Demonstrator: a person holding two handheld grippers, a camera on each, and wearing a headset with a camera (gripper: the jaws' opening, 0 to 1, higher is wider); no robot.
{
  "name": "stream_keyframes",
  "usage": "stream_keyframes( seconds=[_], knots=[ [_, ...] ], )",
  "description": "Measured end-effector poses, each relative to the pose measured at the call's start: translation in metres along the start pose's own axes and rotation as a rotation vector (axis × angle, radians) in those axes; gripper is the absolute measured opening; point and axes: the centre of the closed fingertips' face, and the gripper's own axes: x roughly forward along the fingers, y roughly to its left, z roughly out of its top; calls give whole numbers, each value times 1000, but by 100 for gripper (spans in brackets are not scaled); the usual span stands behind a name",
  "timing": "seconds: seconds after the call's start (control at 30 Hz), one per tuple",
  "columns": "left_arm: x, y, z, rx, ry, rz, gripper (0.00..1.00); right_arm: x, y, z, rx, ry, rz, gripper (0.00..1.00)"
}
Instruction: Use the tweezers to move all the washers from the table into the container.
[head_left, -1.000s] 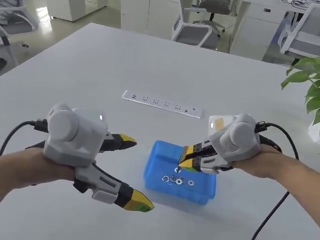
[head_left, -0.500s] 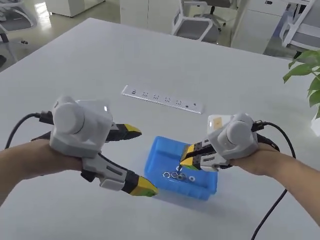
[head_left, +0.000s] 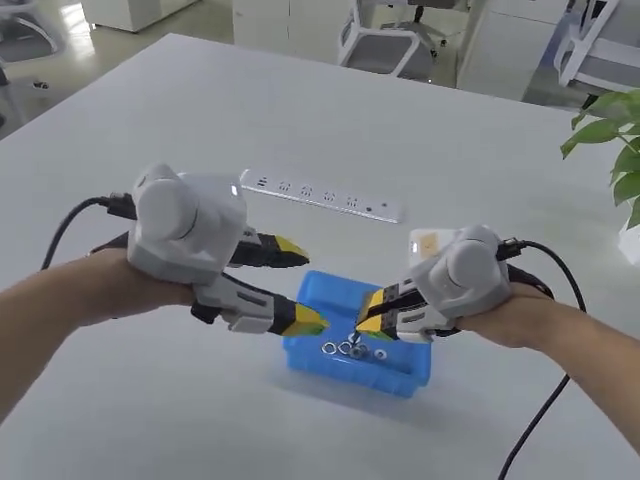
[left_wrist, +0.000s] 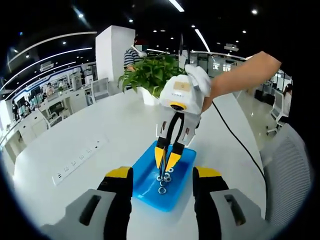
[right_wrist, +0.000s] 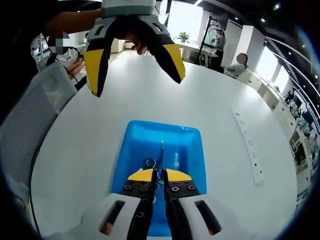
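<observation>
A blue container (head_left: 405, 378) sits on the white table with several washers (head_left: 350, 349) lying in it. My right gripper (head_left: 372, 318) hangs over its middle, shut on thin metal tweezers (right_wrist: 162, 151) whose tips point down among the washers; one washer (right_wrist: 150, 162) lies just left of the tips. My left gripper (head_left: 308, 285) is open and holds nothing, its fingers just over the container's left end. The left gripper view looks along the container (left_wrist: 145, 186) at the right gripper (left_wrist: 167, 161) and the washers (left_wrist: 162, 183). In the right gripper view the left gripper (right_wrist: 135, 70) hangs beyond the container (right_wrist: 187, 150).
A white power strip (head_left: 325, 197) lies on the table behind the container. A small white box with a yellow label (head_left: 432, 243) sits behind the right gripper. A potted plant (head_left: 612, 140) stands at the right edge, and office chairs stand beyond the table.
My left gripper has moved right, up to the container's left end, still open. My right gripper has stayed over the washers with the tweezers.
</observation>
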Motion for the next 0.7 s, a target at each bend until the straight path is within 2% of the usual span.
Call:
stream_keyframes(
  seconds=[0.17, 0.33, 0.5, 0.7],
  knots=[
    [8, -1, 3, 17, 12, -23, 50, 0, 0, 0, -3, 0, 3, 7],
    [16, -3, 4, 35, 25, -50, 41, 0, 0, 0, -4, -2, 4, 7],
    [27, 0, 10, 74, 27, -58, 26, -1, 1, 0, -10, -1, 6, 7],
    [40, -1, 12, 103, 38, -84, 20, -2, 1, -1, -14, -2, 7, 7]
  ],
)
